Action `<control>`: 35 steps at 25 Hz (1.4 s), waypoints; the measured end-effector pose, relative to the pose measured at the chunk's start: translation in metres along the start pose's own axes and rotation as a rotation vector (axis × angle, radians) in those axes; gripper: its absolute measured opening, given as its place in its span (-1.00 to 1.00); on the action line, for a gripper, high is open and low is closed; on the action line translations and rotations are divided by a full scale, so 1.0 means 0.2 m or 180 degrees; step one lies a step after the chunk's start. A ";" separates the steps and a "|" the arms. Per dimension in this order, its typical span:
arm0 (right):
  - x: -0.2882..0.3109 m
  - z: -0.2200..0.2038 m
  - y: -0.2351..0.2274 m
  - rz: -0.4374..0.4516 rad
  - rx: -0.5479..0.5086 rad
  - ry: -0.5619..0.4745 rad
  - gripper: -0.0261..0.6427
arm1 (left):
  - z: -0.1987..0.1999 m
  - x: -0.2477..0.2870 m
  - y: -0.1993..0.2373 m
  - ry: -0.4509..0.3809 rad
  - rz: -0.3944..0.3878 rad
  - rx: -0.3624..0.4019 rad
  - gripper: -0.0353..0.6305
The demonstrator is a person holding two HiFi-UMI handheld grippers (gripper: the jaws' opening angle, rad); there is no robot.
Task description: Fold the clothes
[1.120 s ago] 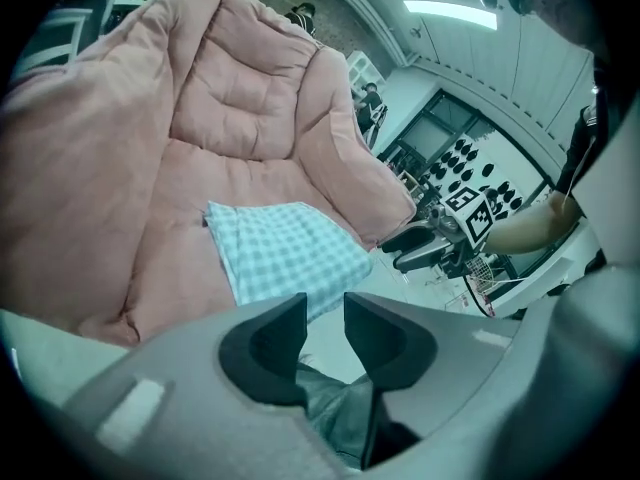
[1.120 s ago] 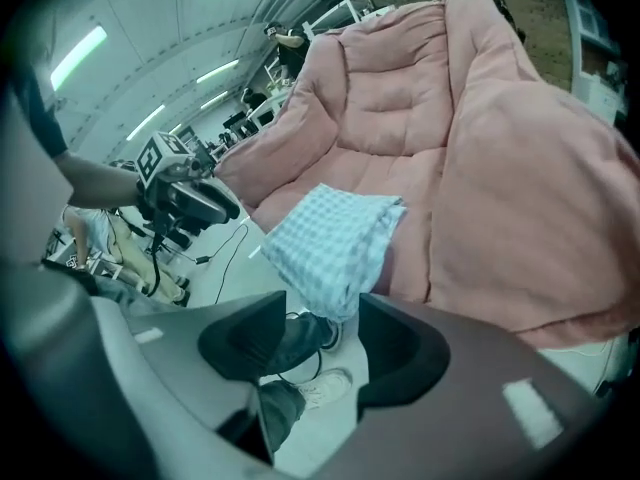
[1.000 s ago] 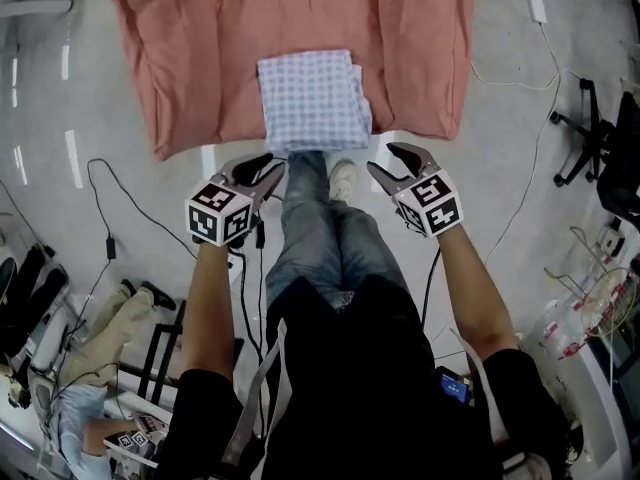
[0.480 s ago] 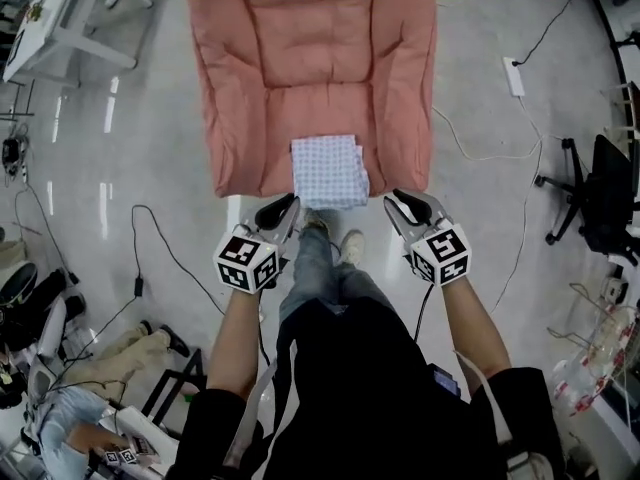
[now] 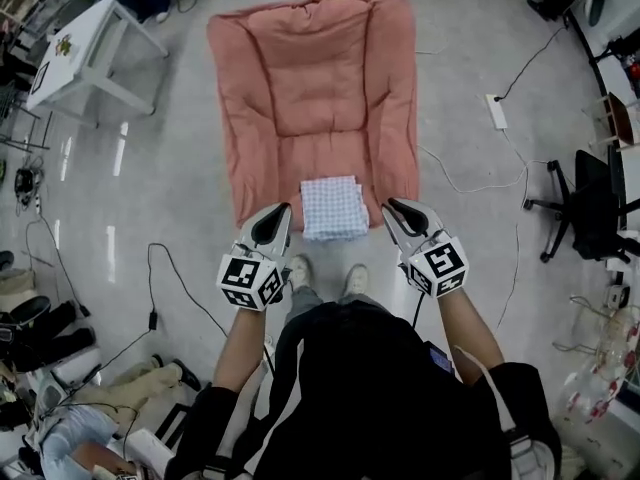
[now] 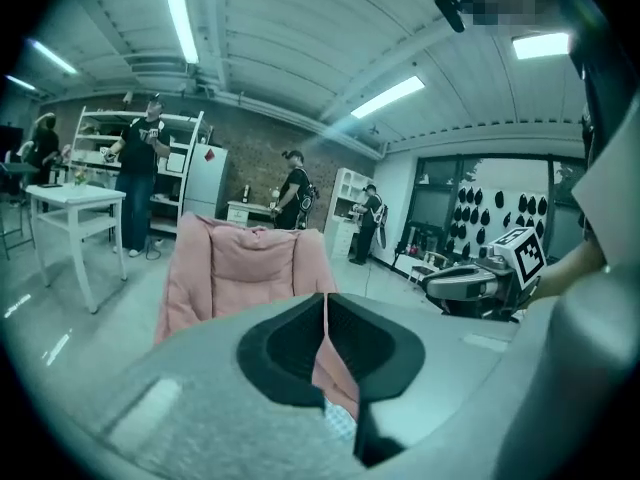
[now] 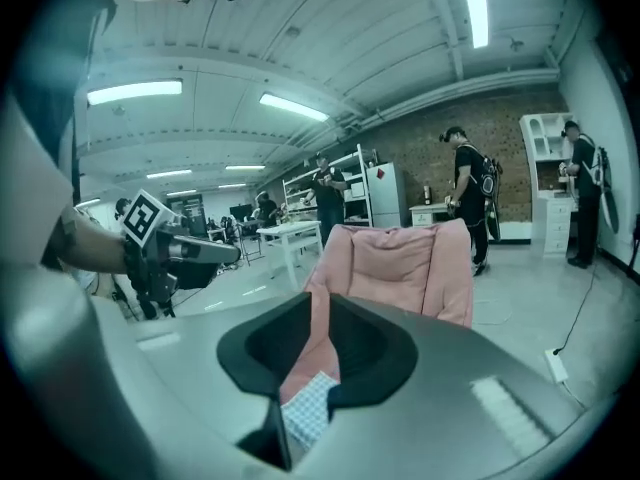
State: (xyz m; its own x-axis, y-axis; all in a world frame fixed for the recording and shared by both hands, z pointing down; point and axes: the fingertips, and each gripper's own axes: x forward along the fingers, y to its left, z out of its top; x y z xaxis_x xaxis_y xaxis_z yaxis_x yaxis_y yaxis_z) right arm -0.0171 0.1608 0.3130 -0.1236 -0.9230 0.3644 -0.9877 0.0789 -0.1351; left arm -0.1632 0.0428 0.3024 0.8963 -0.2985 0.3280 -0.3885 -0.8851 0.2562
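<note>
Both empty: left gripper (image 5: 277, 213) shut, right gripper (image 5: 393, 209) closing, ajar (only they see ceiling (image 6: 280, 53)).

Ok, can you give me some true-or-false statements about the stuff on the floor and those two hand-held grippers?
The folded blue-checked cloth lies on the pink quilted floor cushion. True.
The left hand-held gripper clamps the cloth. False: its jaws, just closing, are shut on nothing.
The right hand-held gripper is empty. True; its jaws have just been closing with nothing between them.
The white table stands on the cushion. False: it stands on the floor, apart from it.
The cloth lies at the cushion's far edge. False: it lies at the near edge.
</note>
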 end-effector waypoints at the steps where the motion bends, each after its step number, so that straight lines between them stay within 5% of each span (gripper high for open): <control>1: 0.00 0.06 0.00 -0.0043 -0.0022 -0.0076 -0.73 | 0.05 -0.01 0.00 -0.0059 0.0007 0.0073 -0.84; 12: 0.01 0.48 0.05 -0.0496 -0.0069 -0.0718 -0.90 | 0.44 -0.11 0.14 -0.0460 -0.0158 0.0523 -0.88; 35: 0.04 0.55 -0.03 -0.0831 0.0006 -0.0826 -0.91 | 0.55 -0.10 0.30 -0.0591 -0.0244 0.0565 -0.88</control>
State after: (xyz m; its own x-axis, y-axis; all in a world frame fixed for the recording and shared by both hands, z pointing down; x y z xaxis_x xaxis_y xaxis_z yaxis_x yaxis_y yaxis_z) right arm -0.0024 0.1107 0.2153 0.1612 -0.9768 0.1409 -0.9826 -0.1722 -0.0702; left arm -0.1797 -0.0434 0.2106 0.9519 -0.2740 0.1371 -0.2890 -0.9516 0.1050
